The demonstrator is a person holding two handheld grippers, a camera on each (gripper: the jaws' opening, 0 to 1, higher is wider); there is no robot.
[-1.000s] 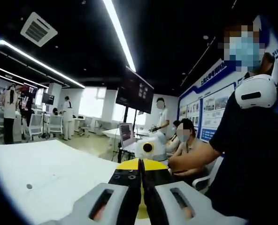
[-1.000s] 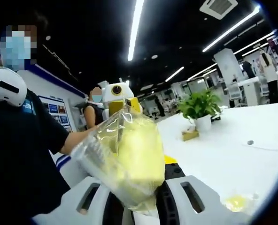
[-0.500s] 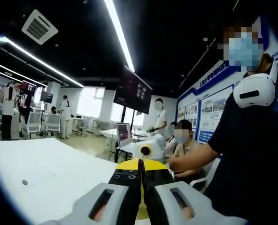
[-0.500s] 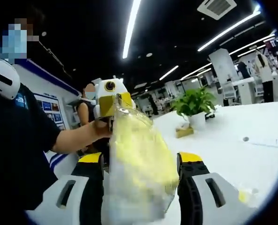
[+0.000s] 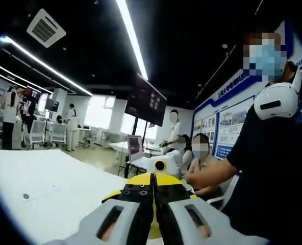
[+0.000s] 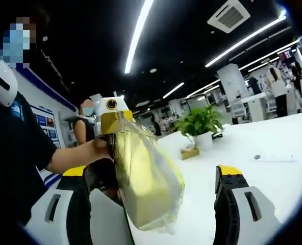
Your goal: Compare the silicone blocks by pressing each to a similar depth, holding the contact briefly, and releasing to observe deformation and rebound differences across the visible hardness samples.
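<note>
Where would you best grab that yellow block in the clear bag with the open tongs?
Probably across the middle of the yellow block, on its two broad faces. It hangs in its clear bag from the left tongs, which pinch the top, and it sits between the wide-open jaws of the right tongs. Closing from both sides there would likely catch the block itself, not loose plastic.

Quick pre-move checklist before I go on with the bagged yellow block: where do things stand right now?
1. Left gripper pinching the bagged yellow block at its top: ok.
2. Right gripper open, jaws wide on either side of the bag: ok.
3. Bag free of right jaws: ok.
4. White table bare beneath: ok.
5. Potted plant stands well behind: ok.
6. Block hardness label: cannot tell.
</note>
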